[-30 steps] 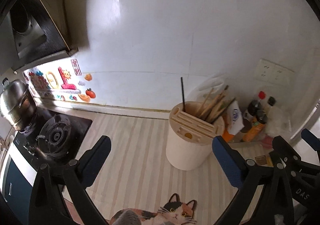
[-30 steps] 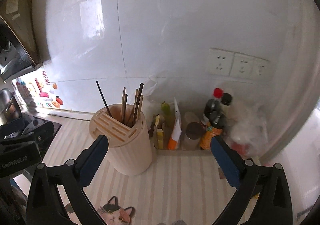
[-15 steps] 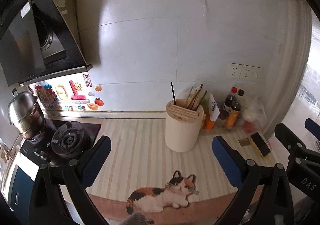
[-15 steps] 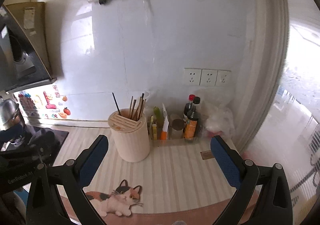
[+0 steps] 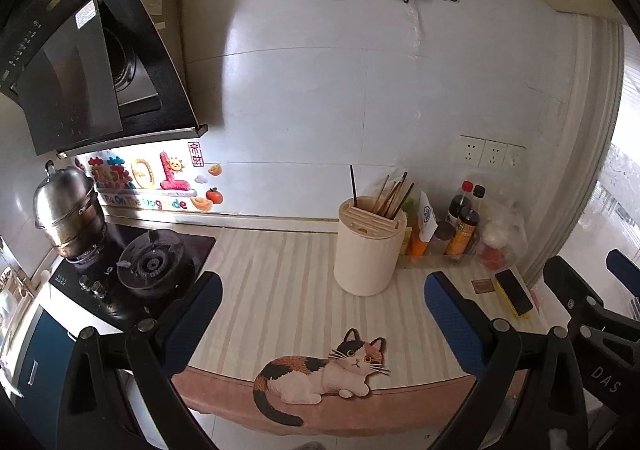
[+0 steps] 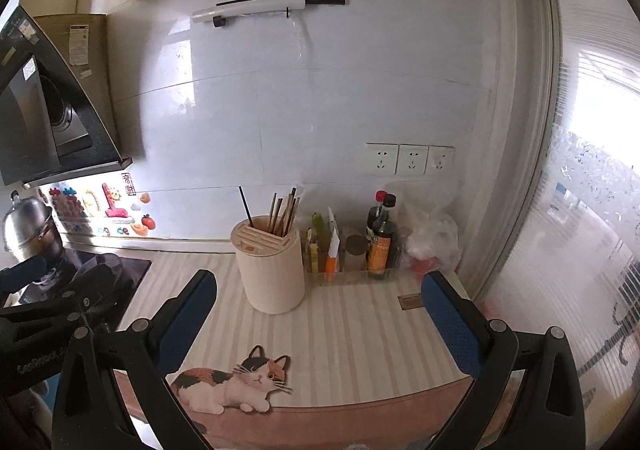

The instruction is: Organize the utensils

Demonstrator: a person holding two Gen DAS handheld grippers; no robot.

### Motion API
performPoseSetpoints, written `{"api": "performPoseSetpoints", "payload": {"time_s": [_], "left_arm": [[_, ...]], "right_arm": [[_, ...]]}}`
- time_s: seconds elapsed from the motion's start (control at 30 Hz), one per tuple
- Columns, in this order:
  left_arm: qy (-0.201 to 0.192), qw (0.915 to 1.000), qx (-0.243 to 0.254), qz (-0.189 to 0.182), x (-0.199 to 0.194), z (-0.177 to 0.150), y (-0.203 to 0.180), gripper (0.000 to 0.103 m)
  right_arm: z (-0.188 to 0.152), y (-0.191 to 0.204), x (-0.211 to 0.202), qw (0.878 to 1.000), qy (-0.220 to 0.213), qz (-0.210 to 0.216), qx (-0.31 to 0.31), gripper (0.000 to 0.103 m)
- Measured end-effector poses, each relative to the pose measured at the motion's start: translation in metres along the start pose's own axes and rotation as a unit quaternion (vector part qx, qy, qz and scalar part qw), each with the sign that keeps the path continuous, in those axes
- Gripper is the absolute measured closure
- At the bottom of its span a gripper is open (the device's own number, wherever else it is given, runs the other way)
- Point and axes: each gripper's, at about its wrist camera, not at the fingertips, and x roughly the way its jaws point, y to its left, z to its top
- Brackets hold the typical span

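Note:
A cream round utensil holder (image 5: 370, 248) stands on the striped counter, also seen in the right wrist view (image 6: 272, 266). Several wooden chopsticks (image 5: 394, 193) and one black stick (image 5: 353, 185) stand upright in it; they also show in the right wrist view (image 6: 283, 211). My left gripper (image 5: 322, 314) is open and empty, well back from the holder at the counter's front edge. My right gripper (image 6: 318, 314) is open and empty, also back from the holder.
A gas stove (image 5: 154, 262) with a steel pot (image 5: 68, 205) is at the left. Sauce bottles (image 6: 382, 238) and a plastic bag (image 6: 432, 238) stand right of the holder. A cat-print mat (image 5: 328, 366) lies at the front edge. A black-and-yellow block (image 5: 514, 292) lies at the right.
Both grippers have pulled back and away from the holder and wall; the holder looks smaller and the counter's front edge with the cat mat has come into view. Both stayed open.

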Motion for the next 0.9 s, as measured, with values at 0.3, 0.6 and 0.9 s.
{"api": "performPoseSetpoints", "payload": {"time_s": [0.3,0.6,0.9], "left_arm": [[0.002,0.9998,0.001,0.017,-0.001,-0.006,-0.001,0.0],[0.004,0.9995,0.007,0.031,0.0,-0.006,0.003,0.0],[0.009,0.9994,0.01,0.03,0.004,-0.006,0.002,0.0]], "right_arm": [[0.0,-0.002,0.002,1.0,-0.002,0.004,-0.013,0.0],[-0.001,0.0,0.004,1.0,-0.001,0.006,-0.013,0.0],[0.0,-0.001,0.016,1.0,0.009,0.009,-0.014,0.0]]}}
